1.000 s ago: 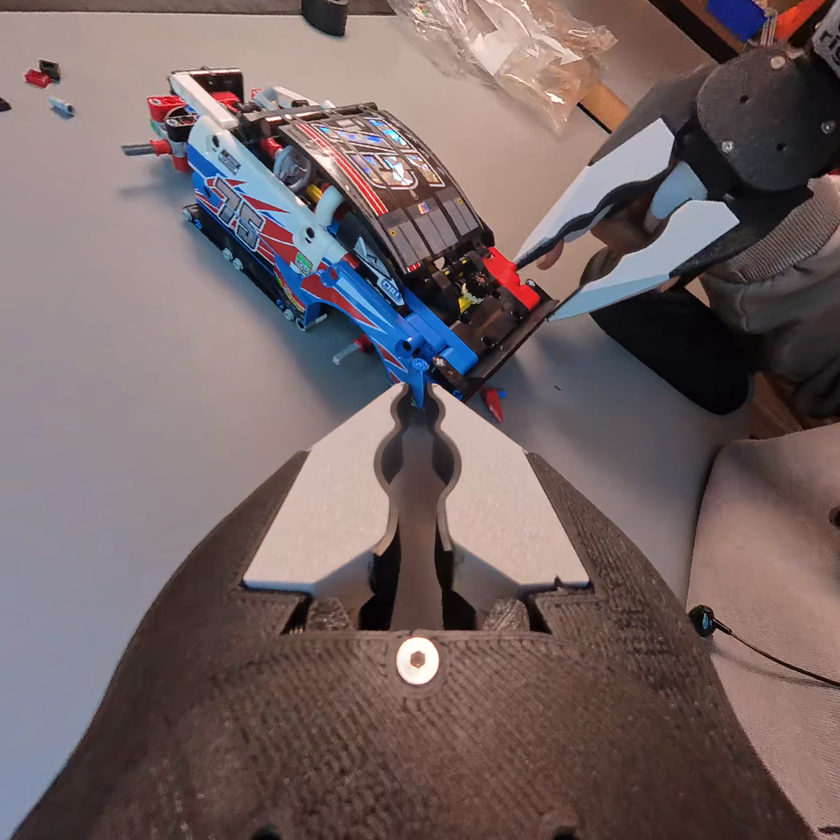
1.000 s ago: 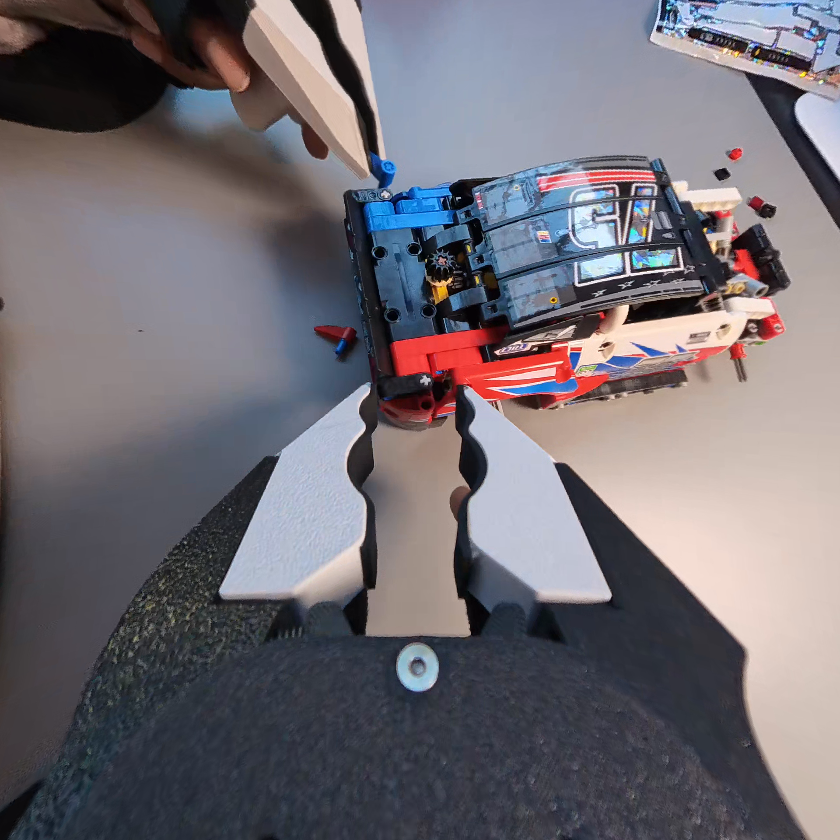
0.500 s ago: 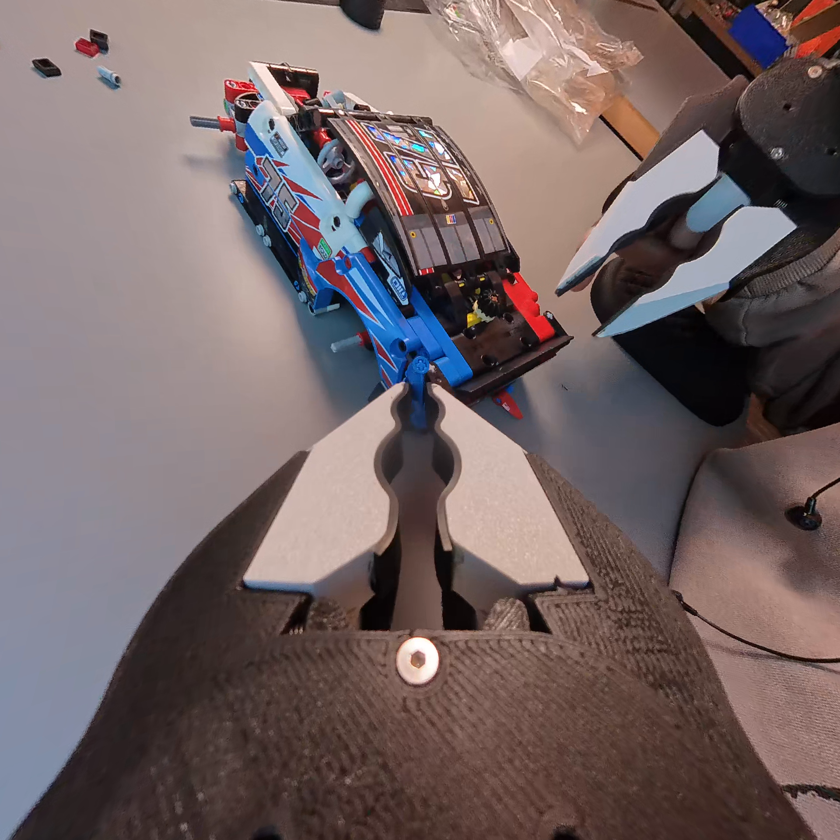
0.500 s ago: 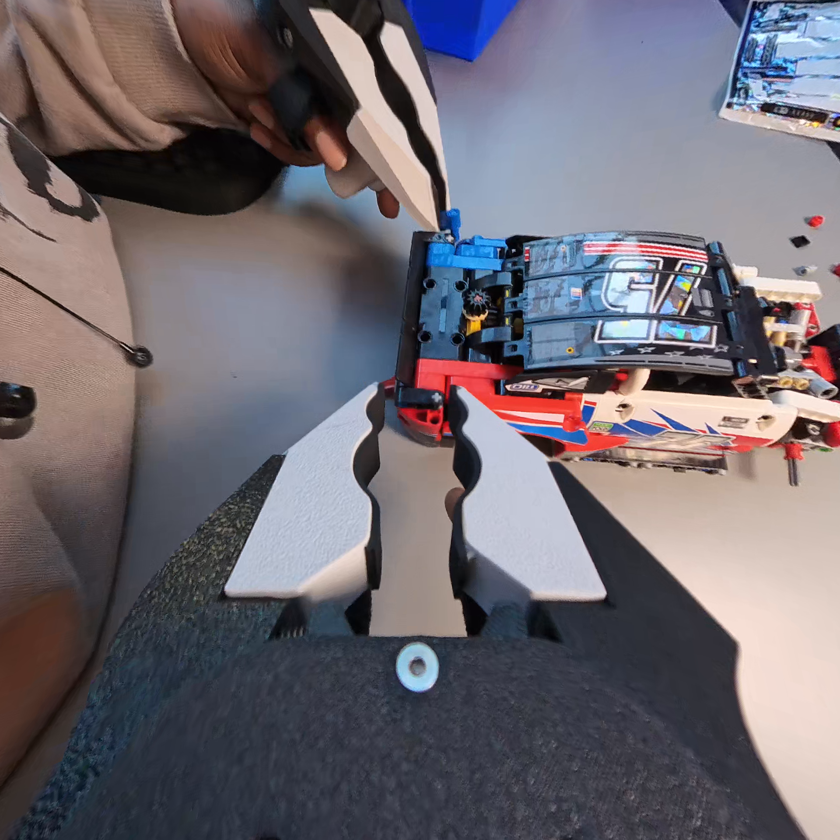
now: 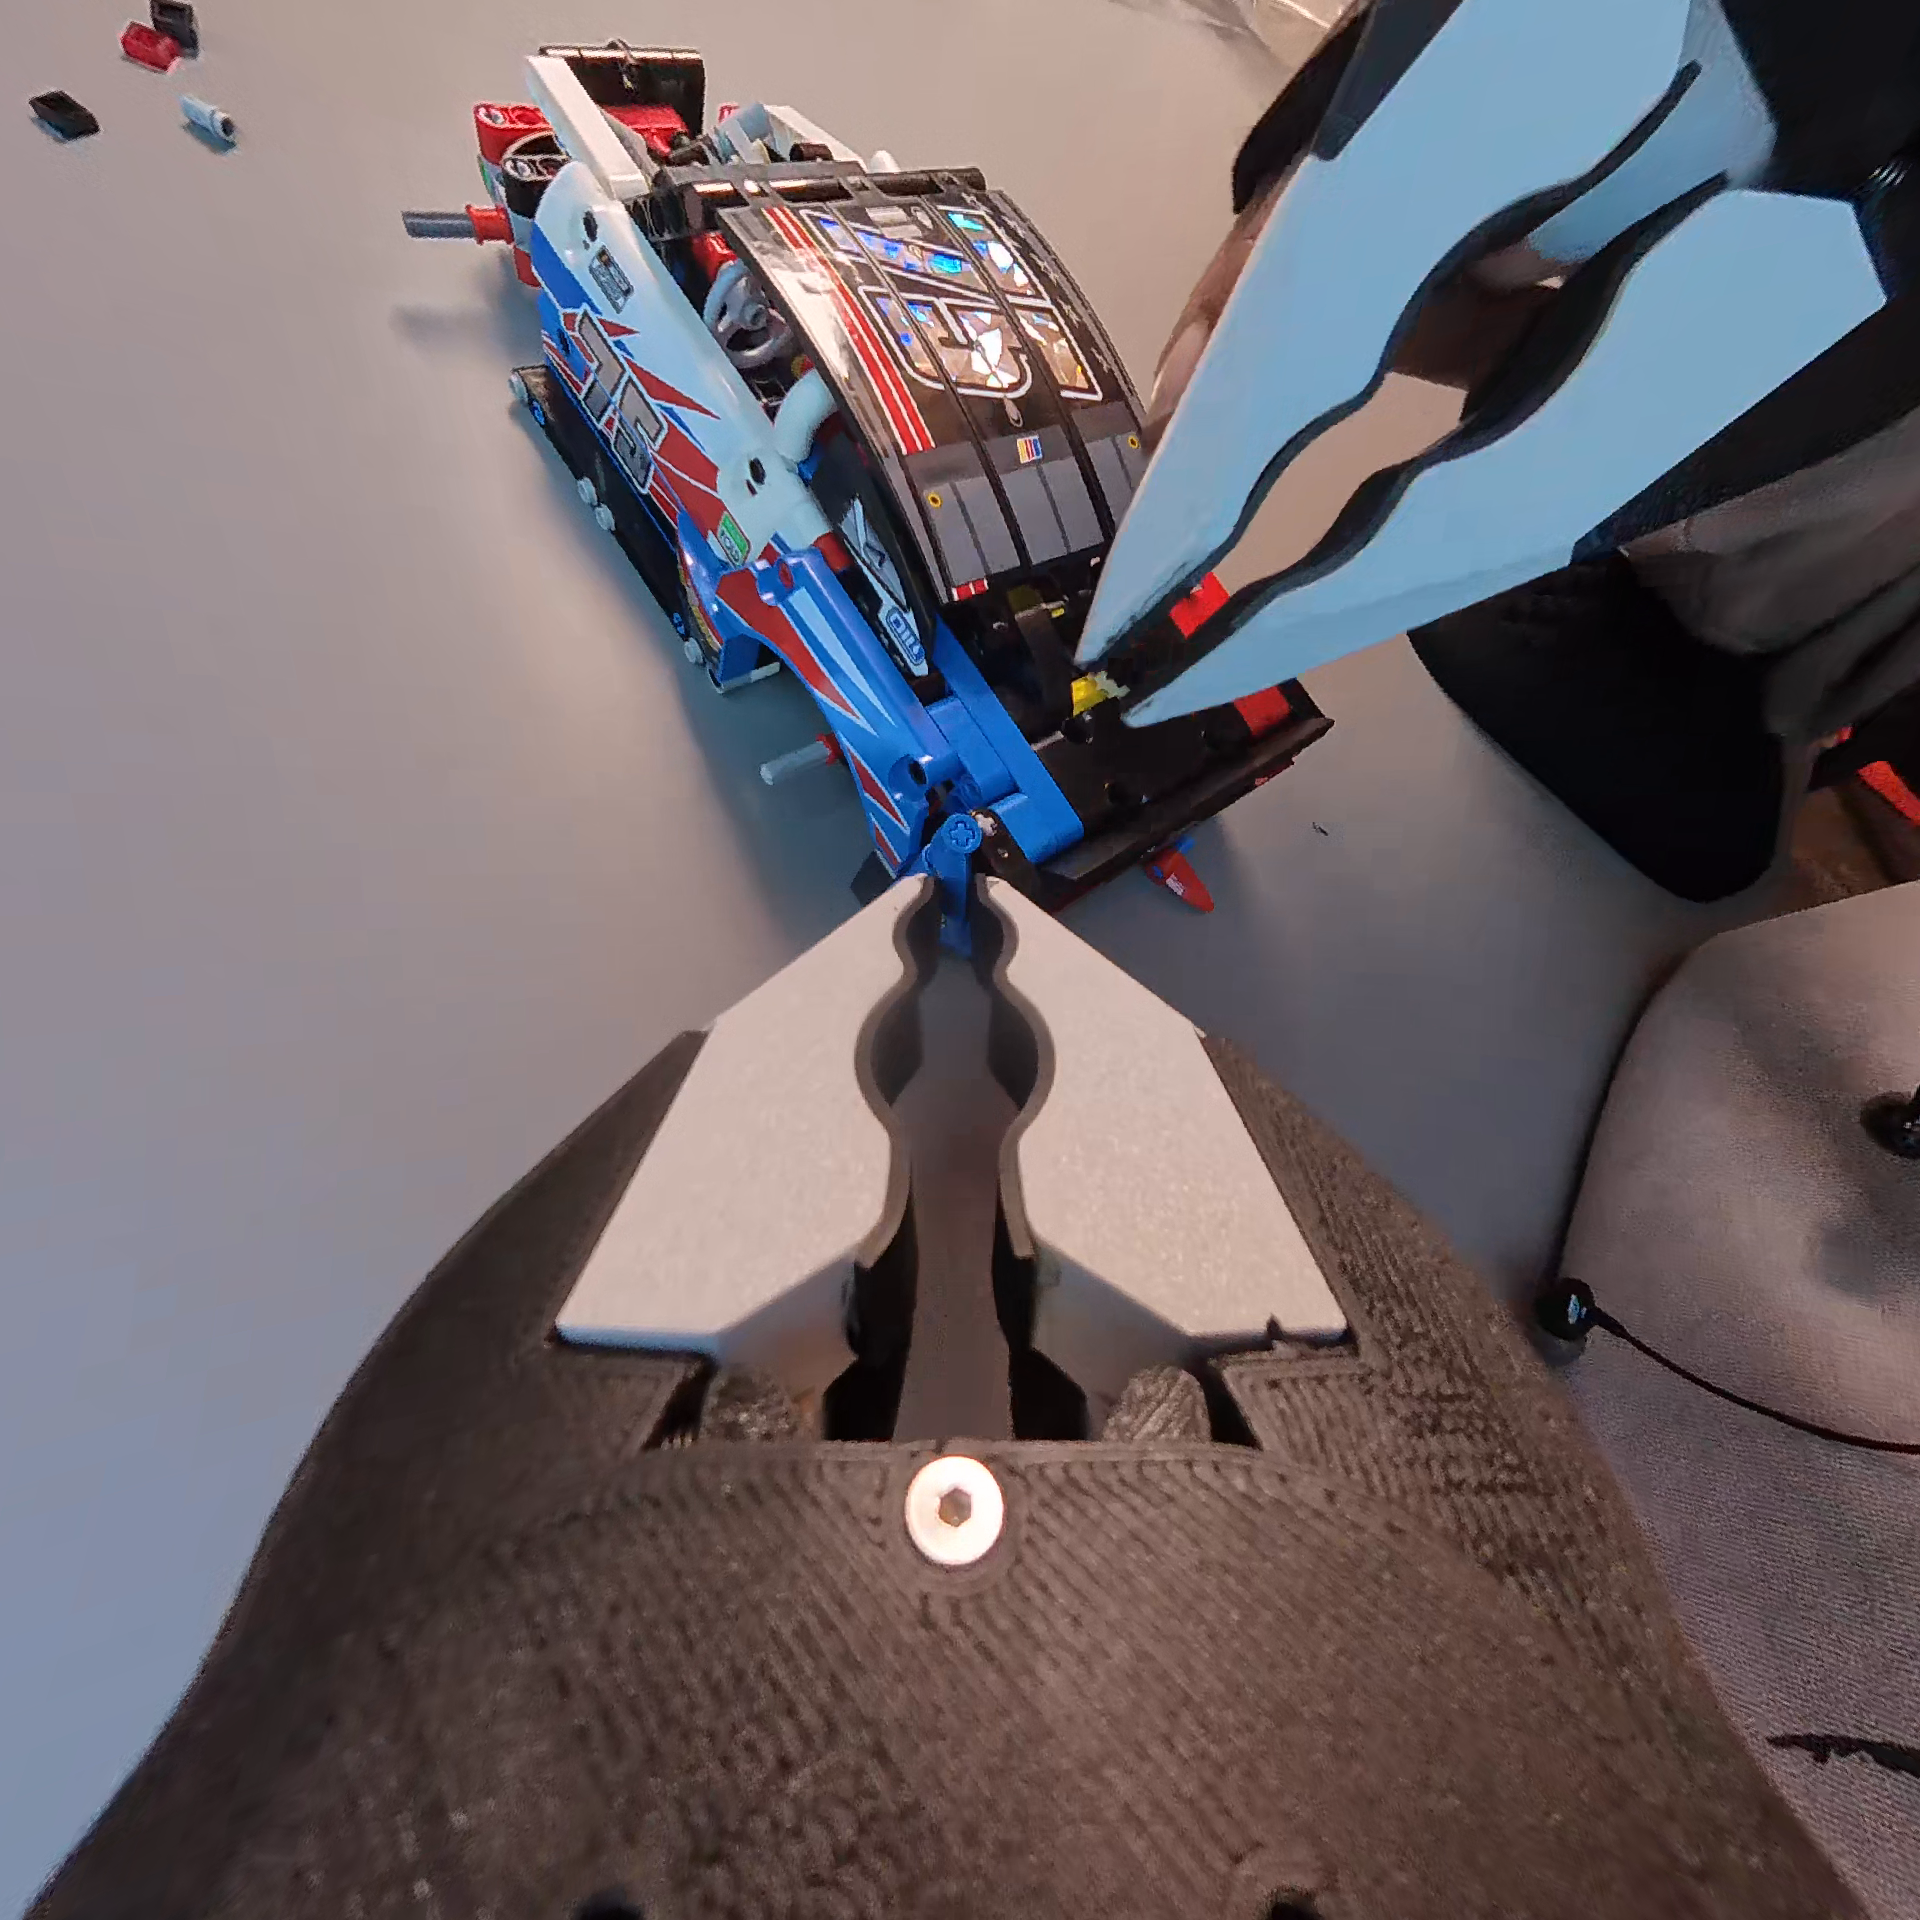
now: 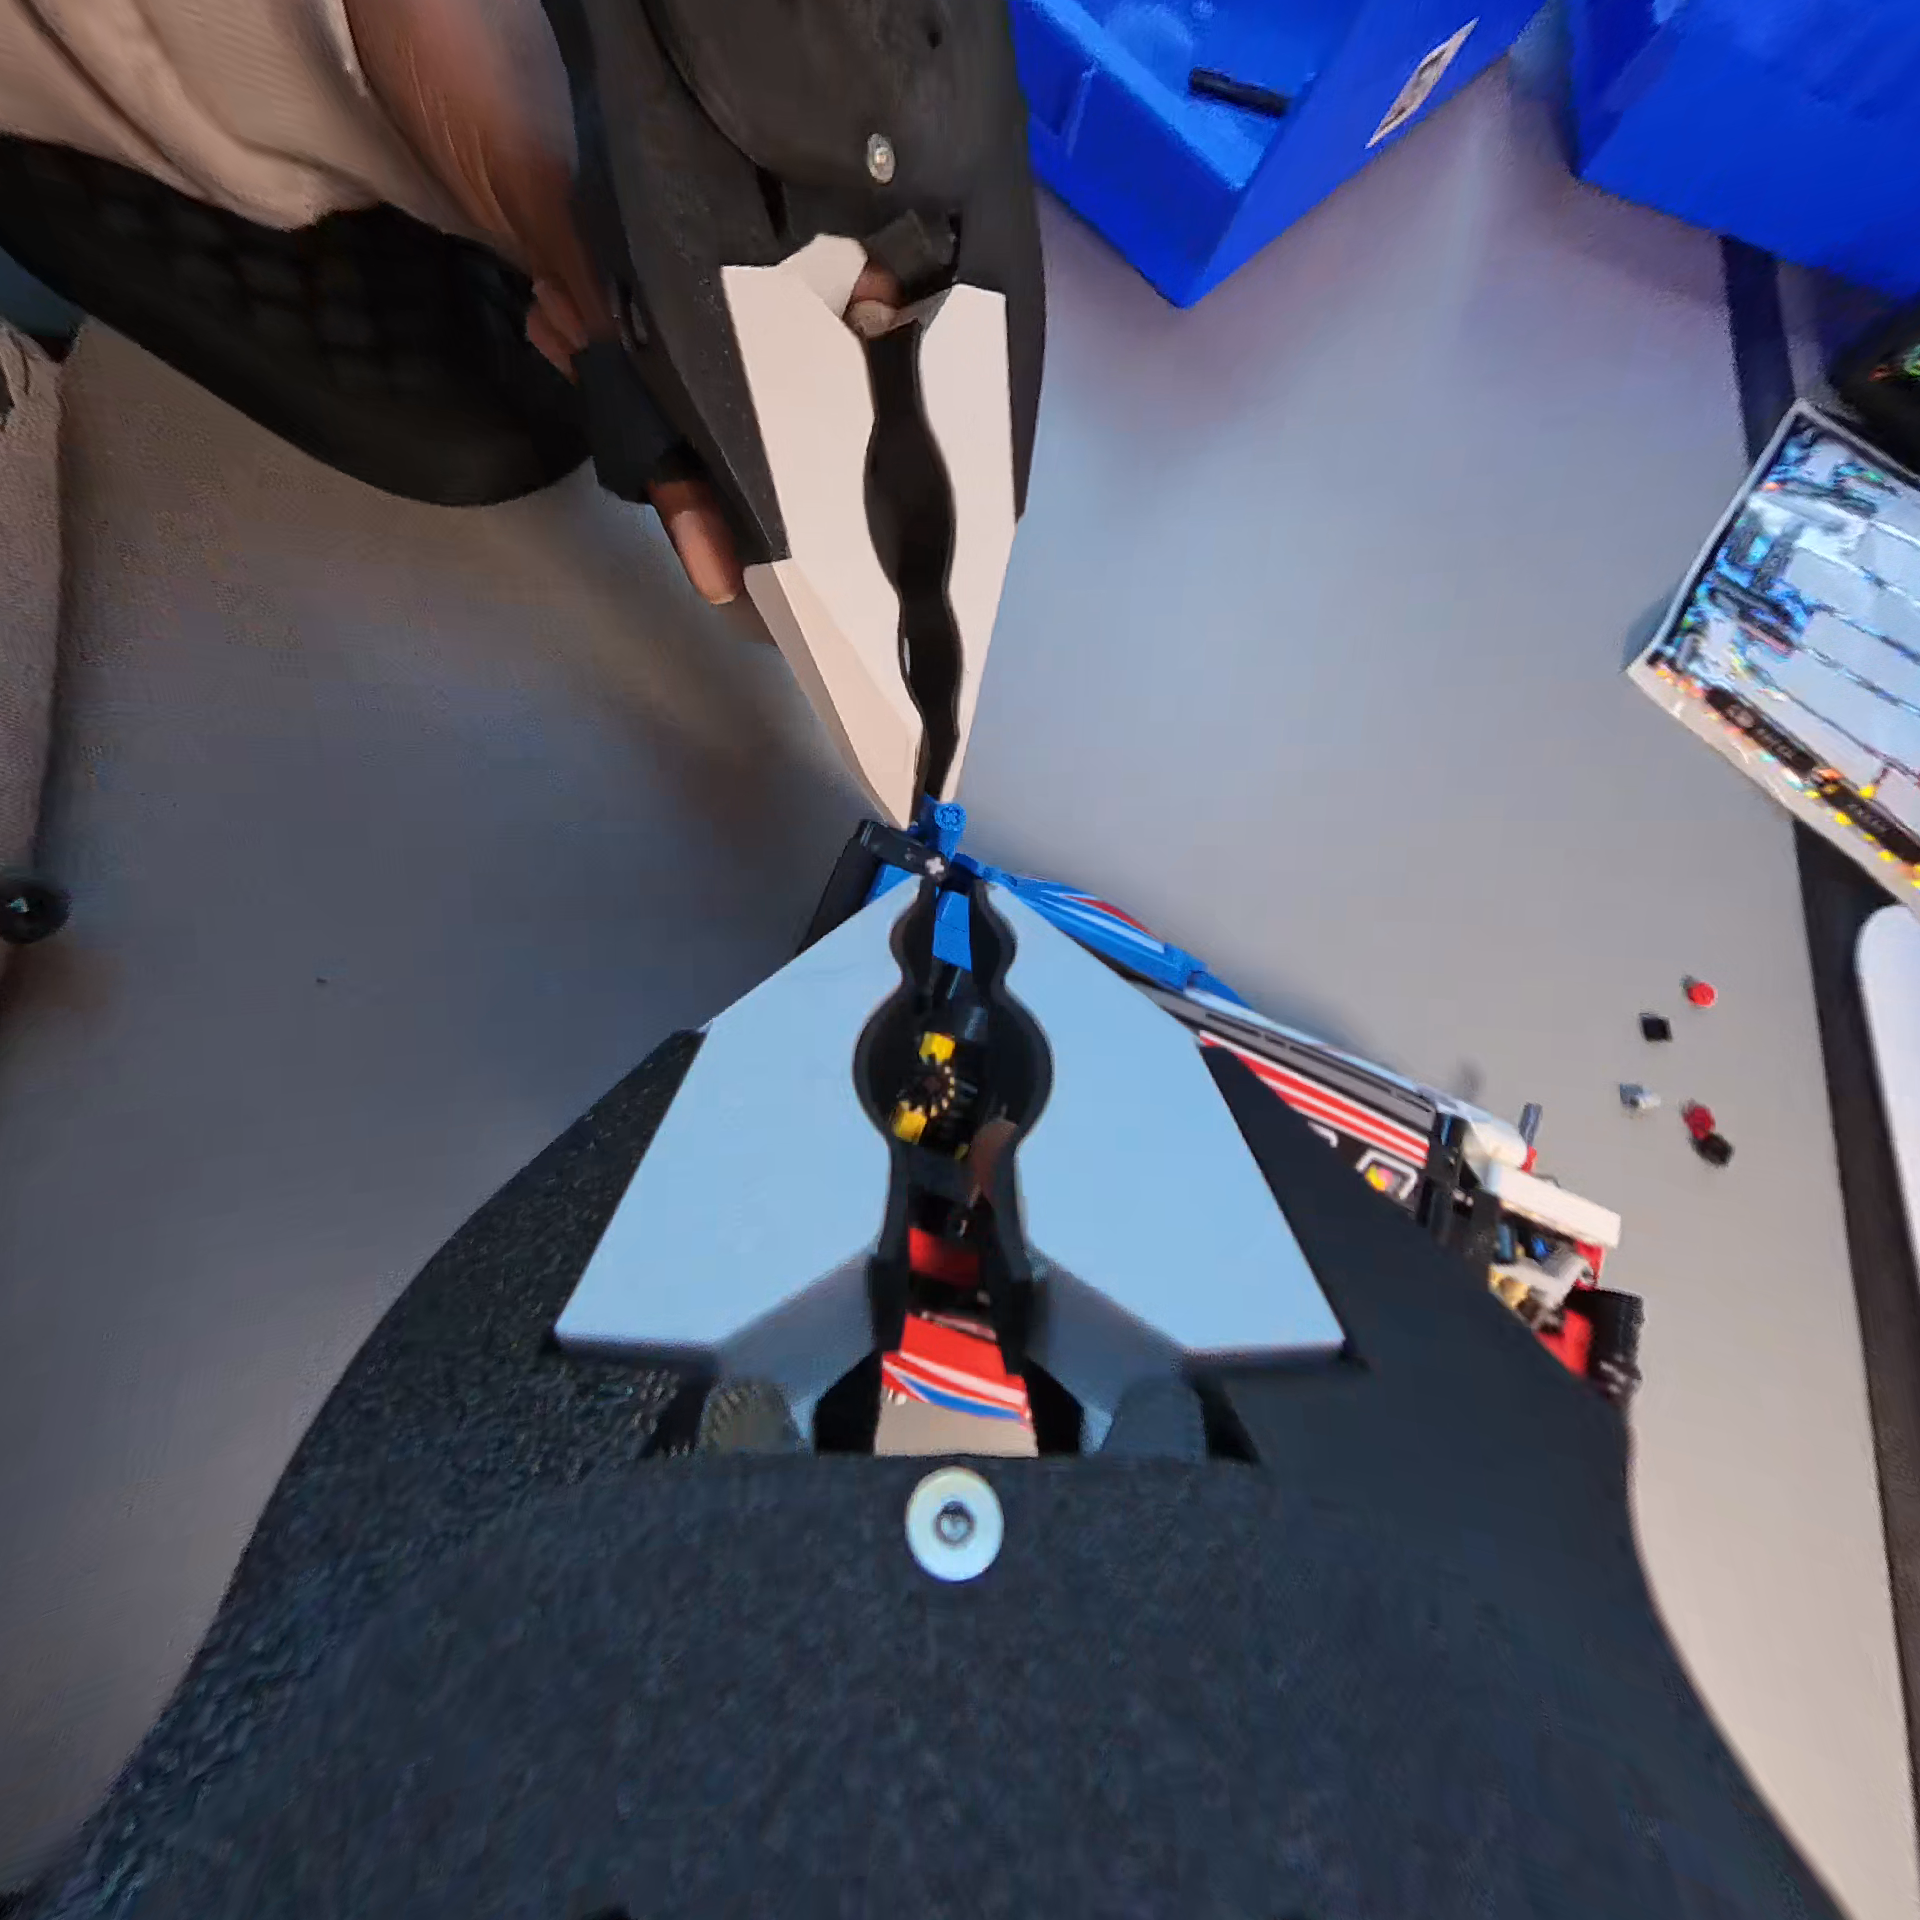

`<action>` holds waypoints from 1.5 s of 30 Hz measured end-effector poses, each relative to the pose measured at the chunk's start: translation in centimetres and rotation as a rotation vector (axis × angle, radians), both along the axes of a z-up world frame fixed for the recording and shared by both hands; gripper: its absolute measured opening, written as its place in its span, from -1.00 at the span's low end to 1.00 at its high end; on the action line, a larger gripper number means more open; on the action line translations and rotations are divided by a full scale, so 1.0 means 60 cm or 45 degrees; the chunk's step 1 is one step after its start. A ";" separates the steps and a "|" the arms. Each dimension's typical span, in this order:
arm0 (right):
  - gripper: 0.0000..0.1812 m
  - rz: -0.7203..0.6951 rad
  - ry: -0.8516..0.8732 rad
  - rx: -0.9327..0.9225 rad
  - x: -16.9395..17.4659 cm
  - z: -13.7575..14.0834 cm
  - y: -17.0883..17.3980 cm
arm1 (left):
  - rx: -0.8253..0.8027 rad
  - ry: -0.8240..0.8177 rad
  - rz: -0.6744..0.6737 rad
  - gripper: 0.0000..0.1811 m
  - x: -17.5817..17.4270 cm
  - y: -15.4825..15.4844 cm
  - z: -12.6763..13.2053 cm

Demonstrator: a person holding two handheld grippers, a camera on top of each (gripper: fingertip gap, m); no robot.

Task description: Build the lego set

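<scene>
The left gripper stays pinched on the blue pin at the car tail on the table; the right gripper has swung over the tail gears — fingers nearly closed, its grip unclear — likely steadying the car for seating.

A grey table carries everything. The lego car lies on it in the upper middle of the left wrist view. A few loose bricks sit at that frame's upper left, well apart from the car, and a red piece lies just beside its near end. In the right wrist view, blue bins stand along the top edge, a sticker sheet lies at the right edge, and small red and black pieces are scattered below it.
</scene>
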State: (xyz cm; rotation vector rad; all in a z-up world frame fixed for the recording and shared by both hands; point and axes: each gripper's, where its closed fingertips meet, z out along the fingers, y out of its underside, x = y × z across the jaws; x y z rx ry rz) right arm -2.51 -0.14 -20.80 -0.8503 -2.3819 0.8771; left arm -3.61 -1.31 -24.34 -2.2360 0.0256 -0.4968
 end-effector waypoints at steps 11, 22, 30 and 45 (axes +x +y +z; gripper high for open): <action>-0.94 0.239 -0.287 0.193 -0.030 -0.045 -0.018 | -0.077 0.062 -0.035 -0.97 -0.002 0.002 -0.001; -0.95 0.316 -0.363 0.192 -0.034 -0.045 -0.022 | -0.100 0.075 -0.070 -0.97 -0.003 0.003 -0.002; -0.96 0.297 -0.466 0.151 -0.033 -0.047 -0.019 | -0.050 0.049 -0.047 -0.97 -0.004 0.004 0.000; -0.97 0.224 -0.417 0.217 -0.036 -0.049 -0.014 | 0.066 0.182 -0.047 -0.97 -0.007 0.006 0.002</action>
